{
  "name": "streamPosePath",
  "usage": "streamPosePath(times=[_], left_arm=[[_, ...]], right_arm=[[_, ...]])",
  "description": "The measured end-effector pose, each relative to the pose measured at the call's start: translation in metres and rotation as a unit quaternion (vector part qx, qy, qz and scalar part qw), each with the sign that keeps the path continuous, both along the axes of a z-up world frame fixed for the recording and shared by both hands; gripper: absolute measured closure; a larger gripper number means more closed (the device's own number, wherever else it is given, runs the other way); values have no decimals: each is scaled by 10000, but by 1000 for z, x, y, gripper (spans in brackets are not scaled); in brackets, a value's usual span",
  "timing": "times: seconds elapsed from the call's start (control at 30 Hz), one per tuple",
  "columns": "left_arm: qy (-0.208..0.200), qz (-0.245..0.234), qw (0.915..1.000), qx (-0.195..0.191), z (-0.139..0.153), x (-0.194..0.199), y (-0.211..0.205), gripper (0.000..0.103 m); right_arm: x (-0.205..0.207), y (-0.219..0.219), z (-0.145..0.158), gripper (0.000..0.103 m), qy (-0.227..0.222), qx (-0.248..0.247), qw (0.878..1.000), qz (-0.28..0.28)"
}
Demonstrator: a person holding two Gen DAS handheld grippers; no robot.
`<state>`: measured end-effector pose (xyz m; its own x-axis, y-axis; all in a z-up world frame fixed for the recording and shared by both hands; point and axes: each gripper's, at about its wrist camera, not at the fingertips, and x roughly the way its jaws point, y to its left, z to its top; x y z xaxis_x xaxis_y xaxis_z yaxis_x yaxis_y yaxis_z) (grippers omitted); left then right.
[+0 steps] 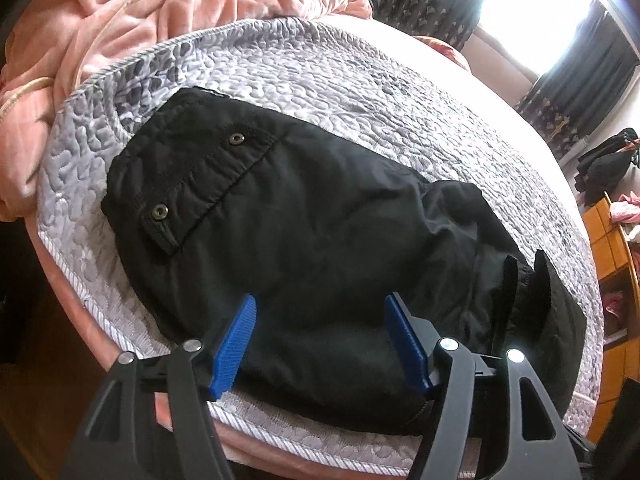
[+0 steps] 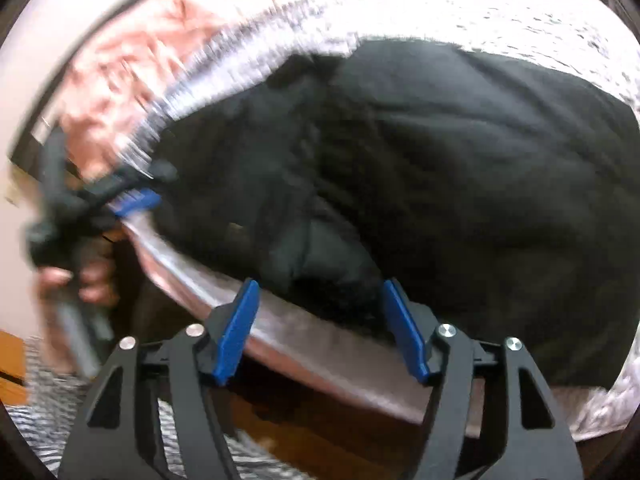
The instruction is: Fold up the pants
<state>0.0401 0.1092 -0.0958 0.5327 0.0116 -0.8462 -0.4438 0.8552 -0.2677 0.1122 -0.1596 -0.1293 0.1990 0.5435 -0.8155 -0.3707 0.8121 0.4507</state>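
Black pants (image 1: 304, 232) lie folded in a bundle on a grey quilted bed cover (image 1: 320, 76); a buttoned pocket flap faces up at the left. My left gripper (image 1: 320, 312) is open and empty, just above the bundle's near edge. The right gripper's black fingers (image 1: 544, 280) show at the bundle's right end in the left wrist view. In the blurred right wrist view the pants (image 2: 440, 184) fill the middle. My right gripper (image 2: 320, 296) is open over the pants' near edge at the bed's side. The left gripper (image 2: 132, 200) shows at the far left.
A crumpled pink blanket (image 1: 140, 12) lies at the head of the bed. Dark curtains (image 1: 580, 80) and a bright window stand behind. An orange wooden shelf unit (image 1: 612, 264) with clothes stands at the right. The bed's edge (image 2: 320, 340) drops to a dark floor.
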Motion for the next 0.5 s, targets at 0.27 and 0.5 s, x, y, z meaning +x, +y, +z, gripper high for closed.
streamPosePath(times=[0.27,0.5], left_arm=[[141,97,9999,-21,-10,4,8,34],[186,113,9997,57,-12,0,16,33]], right_arm=[[-22,6,6,33,-513,-632,9967,-43],[-4,21,-25,57,-375,-1042,9938,-22]])
